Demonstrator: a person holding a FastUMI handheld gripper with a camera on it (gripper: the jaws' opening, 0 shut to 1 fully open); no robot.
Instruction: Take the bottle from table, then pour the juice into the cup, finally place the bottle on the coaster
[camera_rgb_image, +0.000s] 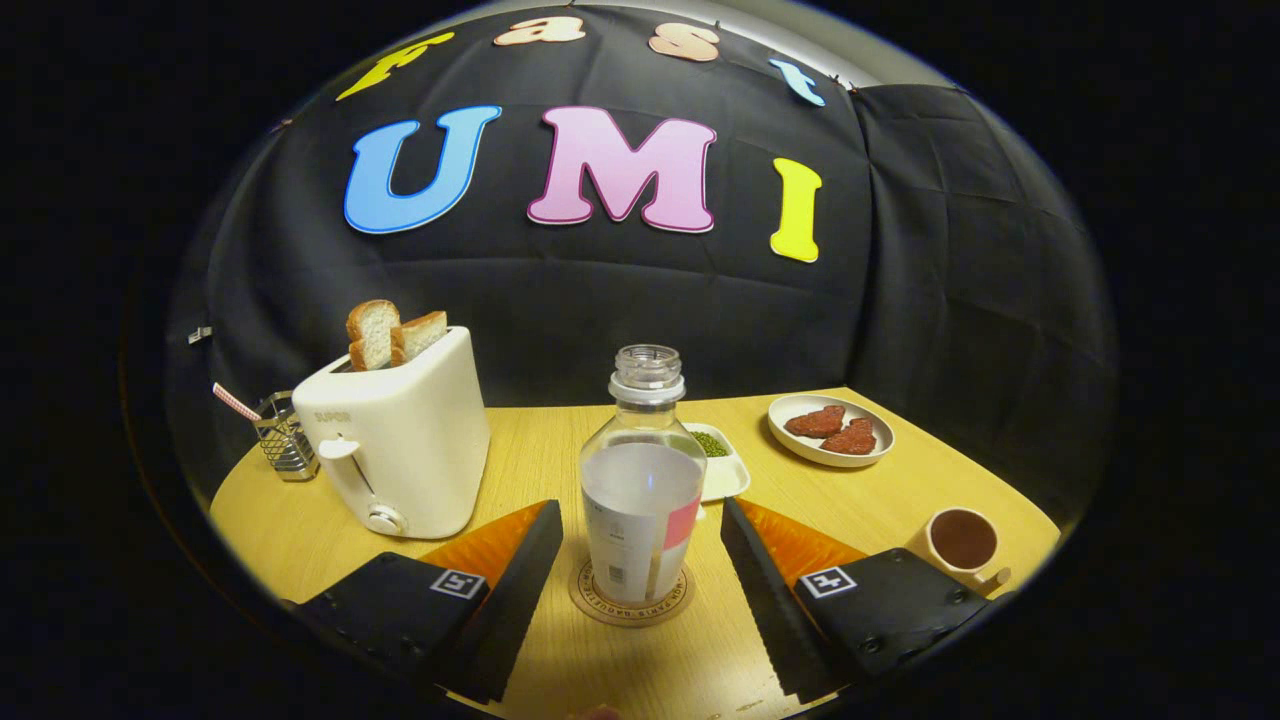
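Note:
A clear, capless bottle (641, 480) with a white and pink label stands upright on a round coaster (631, 596) on the wooden table (540, 440). It looks empty. My gripper (640, 530) is open, its two fingers on either side of the bottle with a gap on each side, neither touching it. A beige cup (962, 545) holding dark liquid sits to the right, beyond the right finger.
A cream toaster (405, 440) with two bread slices stands ahead to the left, a wire holder (283, 432) behind it. A small white dish (722, 462) of green bits lies behind the bottle. An oval plate (830, 430) with two red-brown pieces sits far right.

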